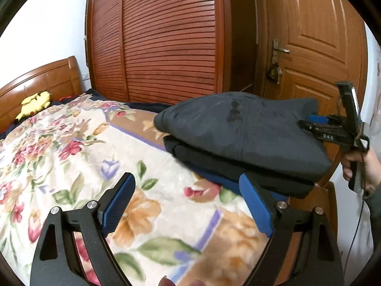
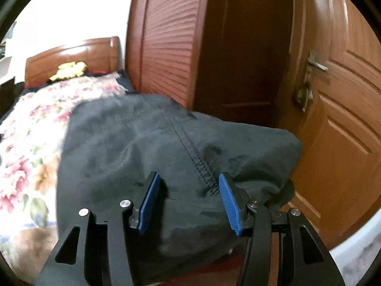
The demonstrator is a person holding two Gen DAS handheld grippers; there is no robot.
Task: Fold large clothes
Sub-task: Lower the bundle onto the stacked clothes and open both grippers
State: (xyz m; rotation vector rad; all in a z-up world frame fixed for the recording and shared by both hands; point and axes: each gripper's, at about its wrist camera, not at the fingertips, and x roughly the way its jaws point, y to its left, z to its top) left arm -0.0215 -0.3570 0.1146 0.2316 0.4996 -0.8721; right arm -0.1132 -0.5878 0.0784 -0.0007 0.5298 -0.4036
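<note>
A dark grey folded garment point(image 1: 240, 133) lies on top of a stack of folded dark clothes point(image 1: 238, 174) at the right end of the bed. My left gripper point(image 1: 188, 190) is open and empty over the floral blanket, just in front of the stack. My right gripper point(image 1: 314, 122) appears at the garment's right edge in the left wrist view. In the right wrist view the right gripper point(image 2: 189, 186) is open, its blue pads point(image 2: 150, 202) spread over the grey garment point(image 2: 166, 147), which shows a stitched seam between them.
A floral blanket point(image 1: 83, 147) covers the bed. A yellow plush toy point(image 1: 35, 104) lies by the wooden headboard point(image 1: 40, 81). A slatted wardrobe point(image 1: 162, 38) and a wooden door point(image 1: 309, 35) stand behind the bed.
</note>
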